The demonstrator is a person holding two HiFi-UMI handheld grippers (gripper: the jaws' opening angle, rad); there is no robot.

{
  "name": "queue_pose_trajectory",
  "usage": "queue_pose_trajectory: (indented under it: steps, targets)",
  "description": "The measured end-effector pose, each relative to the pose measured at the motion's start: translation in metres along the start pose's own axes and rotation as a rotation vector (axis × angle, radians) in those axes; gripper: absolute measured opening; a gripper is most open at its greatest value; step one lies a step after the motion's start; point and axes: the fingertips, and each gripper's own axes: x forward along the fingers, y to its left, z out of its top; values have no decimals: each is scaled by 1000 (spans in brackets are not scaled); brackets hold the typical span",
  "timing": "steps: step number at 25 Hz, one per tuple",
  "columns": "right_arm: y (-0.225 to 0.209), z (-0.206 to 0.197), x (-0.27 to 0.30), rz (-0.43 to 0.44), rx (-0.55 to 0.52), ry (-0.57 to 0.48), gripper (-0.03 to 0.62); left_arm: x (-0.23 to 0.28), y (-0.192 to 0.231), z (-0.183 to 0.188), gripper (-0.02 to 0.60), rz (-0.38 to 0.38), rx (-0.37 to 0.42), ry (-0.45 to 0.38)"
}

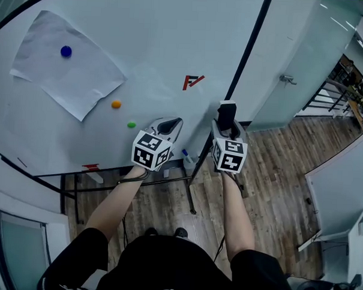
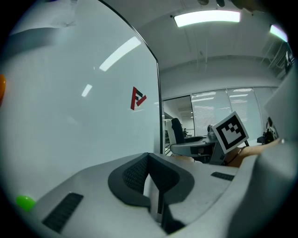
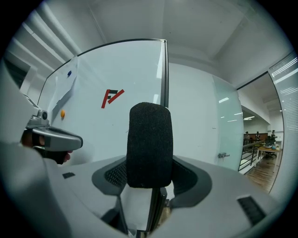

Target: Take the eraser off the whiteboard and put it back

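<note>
Currently the right gripper is clamped on the eraser by the whiteboard's right edge, the left gripper is closed and empty; risk: an end-only grip lets the eraser pivot or drop when pressed back, or it overshoots the board's frame.

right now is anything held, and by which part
The right gripper clamps the black eraser by its near end between its jaws; the left gripper holds nothing.

Office, large whiteboard, glass partition, wood-look floor, desk chair, ceiling strip light.
</note>
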Motion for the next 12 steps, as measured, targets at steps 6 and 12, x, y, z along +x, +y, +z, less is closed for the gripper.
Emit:
queue_pose_trajectory:
  steps: [6,12]
  targets:
    - [-23,-13,-18,-42,16,16,272,10,-18,-6,12,-36,0,9]
    - [-28,-22,-35,-55,22,23,272,8,-29,-8,12,-43,-9,10]
